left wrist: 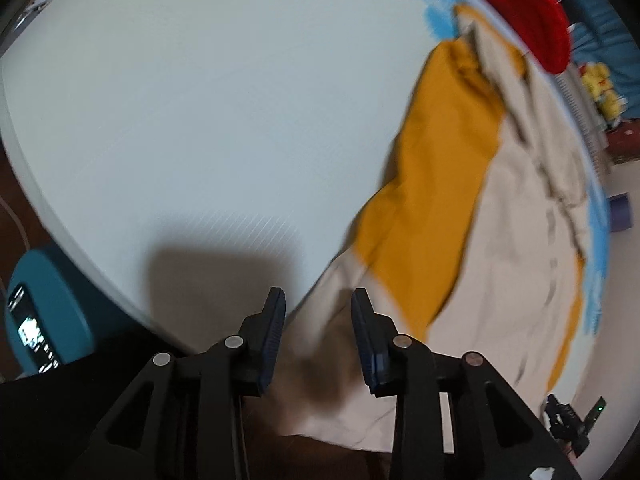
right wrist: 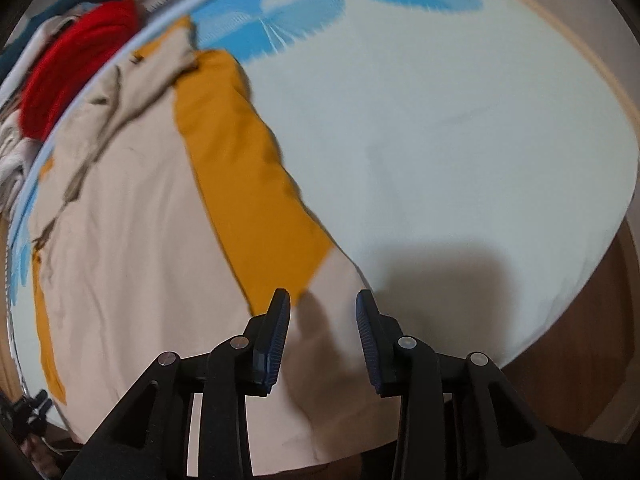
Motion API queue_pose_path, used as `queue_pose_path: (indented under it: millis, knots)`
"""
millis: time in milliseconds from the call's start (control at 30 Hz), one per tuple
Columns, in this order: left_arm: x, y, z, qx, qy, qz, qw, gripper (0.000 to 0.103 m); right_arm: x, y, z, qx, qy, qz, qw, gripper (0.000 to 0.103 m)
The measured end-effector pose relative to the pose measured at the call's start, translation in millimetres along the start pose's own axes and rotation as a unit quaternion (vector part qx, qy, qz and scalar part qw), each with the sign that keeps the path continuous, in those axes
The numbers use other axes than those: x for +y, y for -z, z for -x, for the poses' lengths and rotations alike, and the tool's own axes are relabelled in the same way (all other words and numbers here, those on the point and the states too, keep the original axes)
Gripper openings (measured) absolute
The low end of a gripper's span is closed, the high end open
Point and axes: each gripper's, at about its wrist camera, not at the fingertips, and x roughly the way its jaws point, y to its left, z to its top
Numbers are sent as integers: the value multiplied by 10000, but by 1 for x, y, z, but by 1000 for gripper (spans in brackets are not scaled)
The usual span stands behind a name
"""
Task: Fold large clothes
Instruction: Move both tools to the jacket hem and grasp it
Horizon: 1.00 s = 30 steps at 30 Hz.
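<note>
A large beige and mustard-yellow jacket is lying spread flat on a pale bed sheet, its collar toward the far edge and its hem hanging just over the near edge. It is looking soft, limp and light, likely to sag and crease rather than hold a line, so each hold is best taken on a doubled edge: the hem corners nearest the grippers, or the mustard sleeve at its cuff. The left gripper is pointing steeply down over the near left hem corner, its jaws standing partly apart with nothing clamped; the right gripper is doing the same over the near right corner, cloth showing beneath the gap but not pinched. The sheet is giving a smooth, roomy surface, blue-patterned at its far end. A red garment is sitting beyond the mattress edge, and brown flooring is showing beside the bed
</note>
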Motion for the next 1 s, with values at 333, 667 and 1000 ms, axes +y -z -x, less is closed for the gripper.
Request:
queue_pose_path:
  millis: [333,667,1000]
  knots:
    - [-10,21,26,-397,-27,-616,9973,0,-5,15,4,107,198,27,9997,0]
    - [12,27,26,-238,-500,-337,9979,10,-38,15,30,-204,-296,-516,9980,4]
    - [-17,-7,8,-429,-81,-250,9987,36,-11,-5,-4,81,-361,-163,9992,64]
